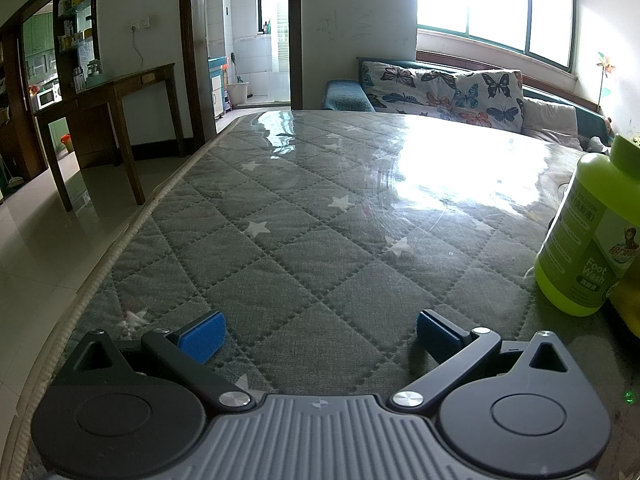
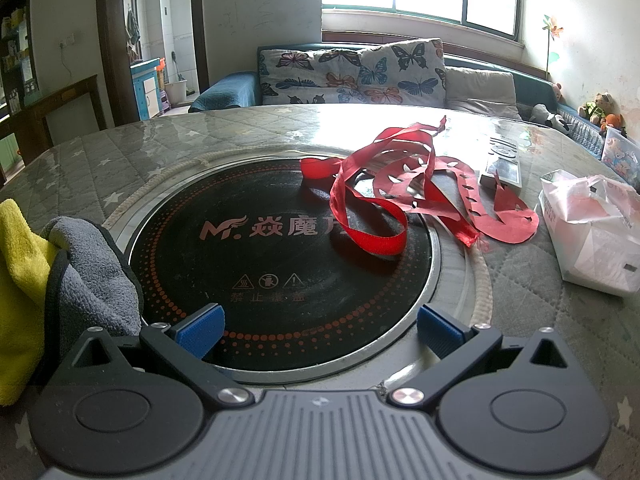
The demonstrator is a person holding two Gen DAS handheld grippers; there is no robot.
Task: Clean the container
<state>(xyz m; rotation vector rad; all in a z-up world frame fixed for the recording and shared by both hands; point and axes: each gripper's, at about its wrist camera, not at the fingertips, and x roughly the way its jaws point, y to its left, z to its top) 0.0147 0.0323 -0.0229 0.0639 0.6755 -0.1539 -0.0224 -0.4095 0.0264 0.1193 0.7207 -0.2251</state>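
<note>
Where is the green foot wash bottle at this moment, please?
The green foot wash bottle shows only in the left wrist view, standing upright at the far right edge on the quilted table cover, ahead and right of the left hand-held gripper.

ribbons [image 2: 400, 192] on cooktop [image 2: 256, 264], cloths [image 2: 72, 264] left, bag [image 2: 596, 232] right

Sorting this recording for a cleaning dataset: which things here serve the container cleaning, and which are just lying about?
Likely for the job:
green bottle
grey cloth
yellow cloth
left gripper, open
right gripper, open

Just lying about:
red ribbon
remote control
white bag
induction hob
</note>
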